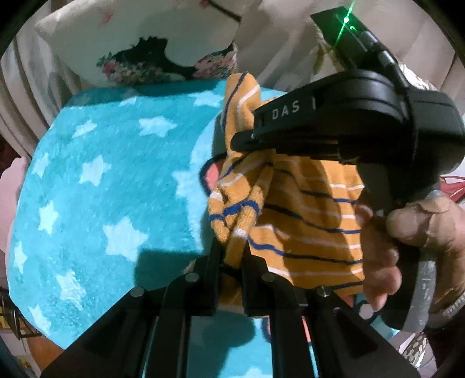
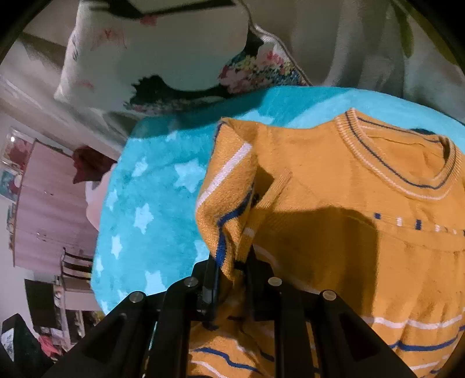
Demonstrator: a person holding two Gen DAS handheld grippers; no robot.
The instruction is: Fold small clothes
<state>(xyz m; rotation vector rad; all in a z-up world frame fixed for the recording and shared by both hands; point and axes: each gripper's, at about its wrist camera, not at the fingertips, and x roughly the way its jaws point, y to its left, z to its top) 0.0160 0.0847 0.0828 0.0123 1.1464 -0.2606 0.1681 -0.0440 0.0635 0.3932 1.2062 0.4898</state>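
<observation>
- Turquoise fleece blanket (image 1: 96, 186) with pale stars covers the work surface; a white cushion (image 1: 139, 43) with a black-and-floral print leans at its far edge.
- Off to the left in the right wrist view, a pink wardrobe (image 2: 49, 209) and cluttered shelving, too blurred to name in detail.
- Mustard-yellow knitted sweater (image 2: 334, 209) with navy and white stripes sits on the blanket's right part; its ribbed round collar (image 2: 407, 174) points toward the far side.
- Your left gripper (image 1: 232, 256) is clamped on a bunched fold of the sweater; the knit rises from between the jaws and hangs crumpled in front of the lens.
- Your right gripper (image 2: 232, 261) is likewise pinched on cloth: a striped edge, seemingly a sleeve (image 2: 223, 197), stands up out of the nearly closed jaws.
- In the left wrist view, the right gripper (image 1: 241, 139) reaches in from the right, its fingers together on the same garment, just above the left one's hold.
- Your right hand (image 1: 407, 232) wraps its handle; a green light (image 1: 345, 19) glows on top of the unit.
- Both held portions are lifted clear of the blanket; the sweater's body lies flat beneath.
</observation>
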